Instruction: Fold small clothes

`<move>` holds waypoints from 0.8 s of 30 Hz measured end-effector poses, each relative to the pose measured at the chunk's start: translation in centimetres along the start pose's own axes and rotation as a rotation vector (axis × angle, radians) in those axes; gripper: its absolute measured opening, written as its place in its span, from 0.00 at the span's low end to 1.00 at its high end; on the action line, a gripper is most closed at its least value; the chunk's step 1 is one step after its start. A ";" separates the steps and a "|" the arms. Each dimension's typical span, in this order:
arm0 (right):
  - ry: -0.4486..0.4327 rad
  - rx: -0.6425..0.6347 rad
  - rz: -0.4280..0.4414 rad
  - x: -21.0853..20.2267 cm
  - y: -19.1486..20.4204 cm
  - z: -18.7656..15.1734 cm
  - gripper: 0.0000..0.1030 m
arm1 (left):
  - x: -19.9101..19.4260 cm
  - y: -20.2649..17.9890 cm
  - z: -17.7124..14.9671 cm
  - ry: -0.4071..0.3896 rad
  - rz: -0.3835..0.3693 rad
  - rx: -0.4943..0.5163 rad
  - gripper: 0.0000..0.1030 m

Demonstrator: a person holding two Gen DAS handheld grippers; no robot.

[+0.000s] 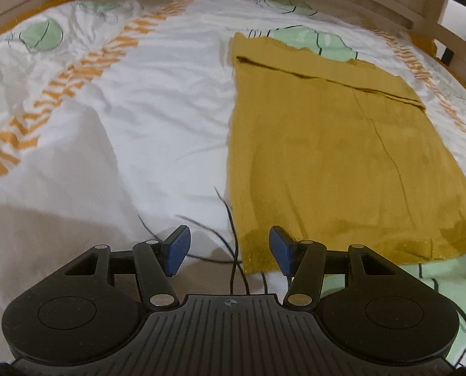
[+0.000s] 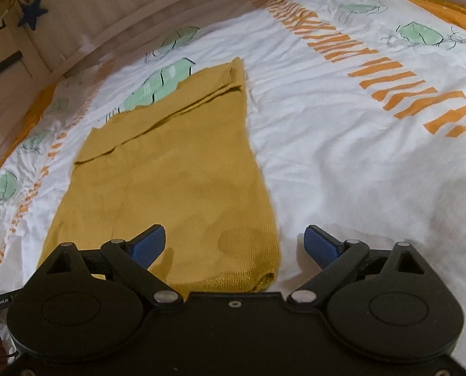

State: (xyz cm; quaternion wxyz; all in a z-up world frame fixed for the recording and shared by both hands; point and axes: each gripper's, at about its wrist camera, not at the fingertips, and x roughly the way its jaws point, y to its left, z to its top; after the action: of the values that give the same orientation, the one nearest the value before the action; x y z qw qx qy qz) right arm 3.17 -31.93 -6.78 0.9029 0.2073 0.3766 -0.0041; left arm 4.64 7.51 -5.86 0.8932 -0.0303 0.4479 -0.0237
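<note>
A mustard-yellow knitted garment (image 1: 342, 144) lies flat on the bed, folded into a long strip with a crosswise fold line near its far end. In the left wrist view my left gripper (image 1: 230, 250) hovers open over the garment's near left corner, nothing between its blue pads (image 1: 178, 252). The right wrist view shows the same garment (image 2: 176, 181) stretching away from its near hem. My right gripper (image 2: 236, 246) stands wide open above the near right corner, nothing pressed between its pads (image 2: 322, 246).
The bed is covered by a white sheet (image 1: 139, 109) printed with orange stripes and green shapes. A wooden bed rail (image 2: 114, 9) runs along the far side. Thin dark cables (image 1: 233, 235) trail over the sheet near the left gripper.
</note>
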 end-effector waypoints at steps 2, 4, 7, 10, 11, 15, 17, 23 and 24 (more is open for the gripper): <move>0.015 -0.002 -0.006 0.3 0.0 -0.1 0.93 | 0.3 0.0 -0.2 0.005 -0.001 0.004 0.53; 0.030 -0.006 -0.013 0.6 0.1 -0.2 0.93 | 0.4 -0.3 -0.3 0.003 -0.001 0.018 0.53; 0.044 -0.018 -0.018 1.1 0.3 -0.3 0.93 | 0.8 -0.8 -0.5 0.009 -0.008 0.048 0.53; 0.052 -0.026 -0.017 1.3 0.4 -0.4 0.94 | 1.0 -1.0 -0.7 0.011 -0.006 0.065 0.53; 0.054 -0.027 -0.017 1.4 0.4 -0.5 0.94 | 1.1 -1.1 -0.7 0.012 -0.006 0.068 0.53; 0.064 -0.028 -0.019 1.7 0.5 -0.4 0.94 | 1.4 -1.0 -0.6 0.023 -0.016 0.063 0.53; 0.064 -0.031 -0.019 1.8 0.5 -0.5 0.94 | 1.5 -1.1 -0.5 0.027 -0.022 0.060 0.53; 0.063 -0.027 -0.017 1.8 0.6 -0.5 0.94 | 1.5 -1.3 -0.5 0.030 -0.050 0.074 0.47; 0.063 -0.026 -0.016 1.8 0.6 -0.5 0.94 | 1.5 -1.3 -0.5 0.030 -0.064 0.073 0.45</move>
State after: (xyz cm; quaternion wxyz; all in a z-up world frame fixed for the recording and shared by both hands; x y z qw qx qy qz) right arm 4.24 -30.97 -8.11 0.8931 0.1926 0.4064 0.0002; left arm 5.08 6.11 -7.28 0.8856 -0.0117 0.4591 -0.0691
